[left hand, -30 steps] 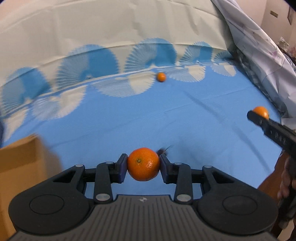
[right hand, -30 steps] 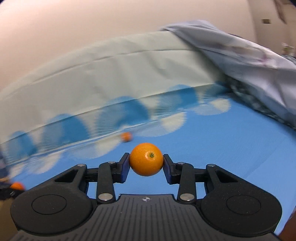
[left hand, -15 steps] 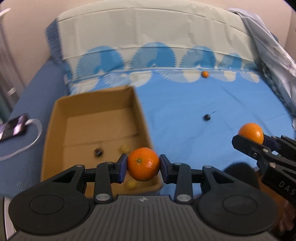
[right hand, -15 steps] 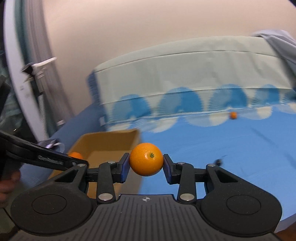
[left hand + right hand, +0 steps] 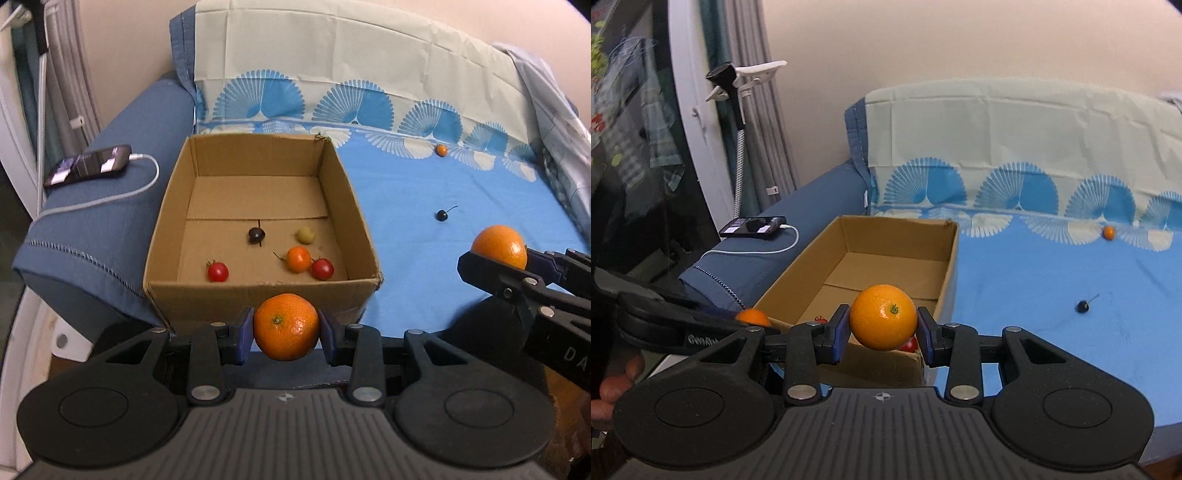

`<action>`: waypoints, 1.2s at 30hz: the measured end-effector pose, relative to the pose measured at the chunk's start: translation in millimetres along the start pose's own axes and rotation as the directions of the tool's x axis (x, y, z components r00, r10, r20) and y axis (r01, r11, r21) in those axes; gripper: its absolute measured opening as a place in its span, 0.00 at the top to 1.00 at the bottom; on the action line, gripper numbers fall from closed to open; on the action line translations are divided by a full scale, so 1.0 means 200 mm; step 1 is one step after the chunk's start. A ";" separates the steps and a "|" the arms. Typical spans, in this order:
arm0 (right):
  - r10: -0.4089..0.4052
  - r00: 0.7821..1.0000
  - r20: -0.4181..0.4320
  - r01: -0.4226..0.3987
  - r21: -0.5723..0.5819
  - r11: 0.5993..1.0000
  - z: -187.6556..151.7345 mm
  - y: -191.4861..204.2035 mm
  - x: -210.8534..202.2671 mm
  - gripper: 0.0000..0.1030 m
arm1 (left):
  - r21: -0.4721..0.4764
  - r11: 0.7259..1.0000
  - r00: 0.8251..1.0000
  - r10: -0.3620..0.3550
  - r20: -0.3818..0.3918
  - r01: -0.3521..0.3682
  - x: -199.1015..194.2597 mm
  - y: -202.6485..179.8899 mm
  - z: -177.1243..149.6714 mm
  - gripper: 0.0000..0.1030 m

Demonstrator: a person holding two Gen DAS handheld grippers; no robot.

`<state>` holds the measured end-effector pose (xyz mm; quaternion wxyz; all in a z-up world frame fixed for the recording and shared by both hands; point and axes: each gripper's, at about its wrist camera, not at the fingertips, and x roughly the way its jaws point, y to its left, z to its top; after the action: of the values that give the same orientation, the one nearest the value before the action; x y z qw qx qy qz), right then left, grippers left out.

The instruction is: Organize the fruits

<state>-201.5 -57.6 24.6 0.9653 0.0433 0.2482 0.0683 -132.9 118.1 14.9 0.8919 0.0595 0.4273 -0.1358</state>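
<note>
Our left gripper [image 5: 286, 326] is clamped on a round orange mandarin [image 5: 286, 326] with its green stem scar facing us, held just short of the near wall of the open brown cardboard box [image 5: 258, 291]. Our right gripper [image 5: 882, 322] pinches a second smooth orange fruit [image 5: 882, 322] between its blue pads, near the box's front right corner. Inside the box, seen from the left wrist, lie a small orange fruit [image 5: 298, 259], two red cherry tomatoes [image 5: 218, 271] [image 5: 322, 268], a dark cherry [image 5: 256, 235] and a pale yellow-green berry [image 5: 306, 235]. On the blue patterned sheet [image 5: 406, 221], a black stemmed cherry [image 5: 442, 215] sits at two o'clock of the box, and a tiny orange fruit [image 5: 441, 149] lies farther back, well apart. A black phone on a white cable [image 5: 88, 166] rests on the navy sofa arm at ten o'clock.
</note>
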 end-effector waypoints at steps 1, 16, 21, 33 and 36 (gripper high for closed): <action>-0.001 1.000 0.000 0.001 -0.007 1.000 0.00 0.01 0.00 0.62 | -0.007 1.000 1.000 -0.002 0.003 0.002 -0.01 0.01 -0.01 0.60; -0.013 1.000 -0.009 0.012 -0.047 0.999 0.01 0.07 -0.01 0.62 | -0.060 0.998 0.999 -0.009 0.038 0.011 -0.04 0.08 0.00 0.60; -0.015 1.000 -0.022 0.014 -0.046 0.999 0.01 0.06 0.01 0.62 | -0.065 0.998 0.999 -0.010 0.031 0.012 -0.02 0.09 0.00 0.60; -0.023 0.998 -0.059 0.019 -0.074 0.997 0.04 0.08 0.14 0.62 | -0.093 0.996 1.000 0.018 0.019 -0.016 0.08 0.18 0.09 0.60; -0.024 0.997 -0.067 0.019 -0.074 0.997 0.05 0.08 0.18 0.62 | -0.097 0.995 0.999 0.029 0.014 -0.027 0.11 0.21 0.12 0.60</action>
<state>-166.5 -37.0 18.6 0.9579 0.0026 0.2789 0.0684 -89.2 148.7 12.9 0.8987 0.0213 0.4258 -0.1029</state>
